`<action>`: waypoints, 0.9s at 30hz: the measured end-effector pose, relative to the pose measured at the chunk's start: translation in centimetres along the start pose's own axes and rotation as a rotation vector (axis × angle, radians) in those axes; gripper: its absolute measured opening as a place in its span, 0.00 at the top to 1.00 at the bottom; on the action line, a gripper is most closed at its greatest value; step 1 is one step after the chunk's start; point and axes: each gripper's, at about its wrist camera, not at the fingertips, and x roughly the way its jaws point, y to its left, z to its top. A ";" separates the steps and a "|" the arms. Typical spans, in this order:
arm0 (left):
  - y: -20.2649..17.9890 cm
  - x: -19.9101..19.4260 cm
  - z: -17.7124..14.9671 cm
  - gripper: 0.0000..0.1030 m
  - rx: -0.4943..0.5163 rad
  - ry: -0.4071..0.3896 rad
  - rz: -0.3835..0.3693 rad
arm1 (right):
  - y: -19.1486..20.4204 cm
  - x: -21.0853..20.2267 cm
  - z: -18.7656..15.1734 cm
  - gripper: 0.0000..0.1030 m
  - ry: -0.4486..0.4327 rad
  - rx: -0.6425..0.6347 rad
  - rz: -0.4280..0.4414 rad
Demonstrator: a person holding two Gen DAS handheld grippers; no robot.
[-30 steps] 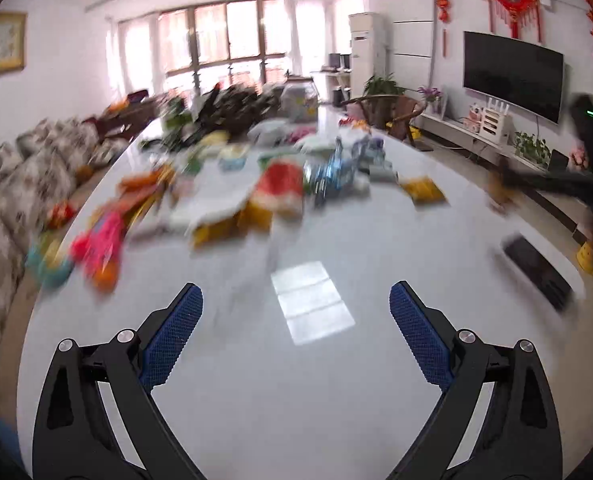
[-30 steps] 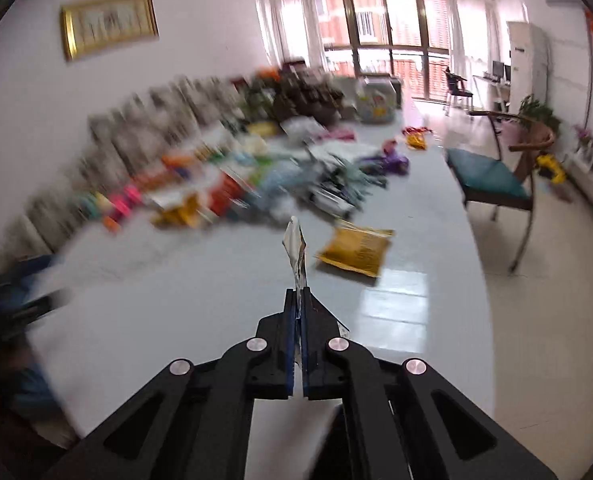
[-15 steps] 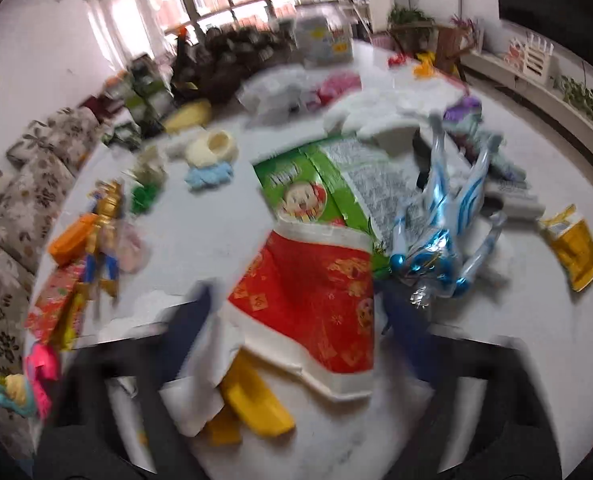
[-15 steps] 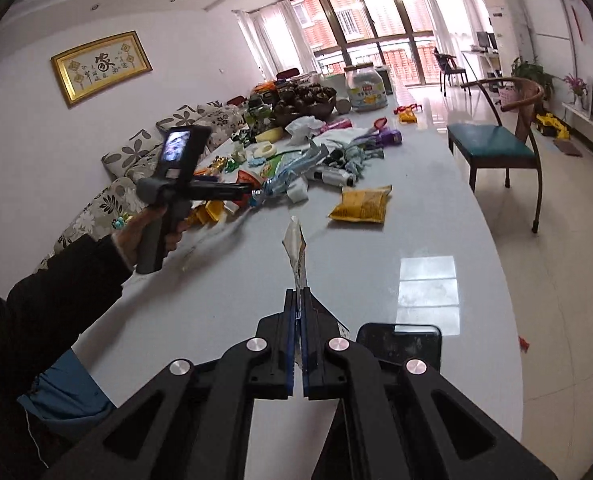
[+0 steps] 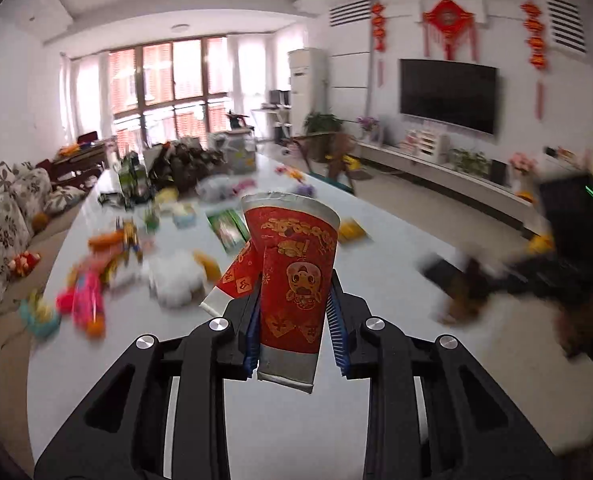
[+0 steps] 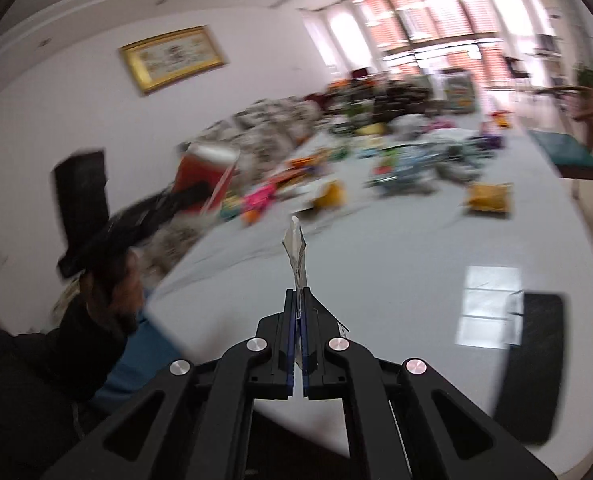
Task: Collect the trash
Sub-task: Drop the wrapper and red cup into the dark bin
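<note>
Daylight pours in from the tall, red-shaded window wall (image 5: 168, 84) at the far end of my left view, blown out to near white. It throws a bright rectangular glare patch (image 6: 488, 306) on the glossy pale grey tabletop (image 6: 396, 256). My right view smears with motion blur; the left blurs only at its sides. Both bend strongly toward dark, vignetted corners.

Glossy foil wrapper (image 5: 296, 280); glossy white table (image 5: 376, 264); ribbed blue pads (image 5: 333, 322)
</note>
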 end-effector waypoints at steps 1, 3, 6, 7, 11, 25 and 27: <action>-1.3 -2.4 -2.7 0.73 0.005 0.036 -0.002 | 1.3 0.3 -1.0 0.98 0.024 -0.010 0.032; -2.5 -4.4 -5.9 0.73 -0.002 0.094 0.002 | 3.3 0.9 -3.0 0.98 0.074 -0.027 0.087; -3.5 -5.8 -12.1 0.72 -0.055 0.212 -0.013 | 5.3 2.6 -6.5 0.98 0.182 -0.041 0.139; -3.3 -5.4 -14.4 0.72 -0.075 0.268 0.001 | 5.5 3.4 -7.9 0.98 0.221 -0.028 0.160; -2.0 -2.7 -21.1 0.71 -0.153 0.423 -0.010 | 4.8 7.1 -12.5 0.98 0.360 0.032 0.149; 0.9 5.9 -31.1 0.13 -0.208 0.737 -0.031 | 7.2 12.7 -16.8 0.60 0.527 -0.189 -0.031; 1.2 2.0 -28.2 0.13 -0.234 0.624 -0.056 | 9.0 10.6 -11.1 0.52 0.395 -0.248 -0.024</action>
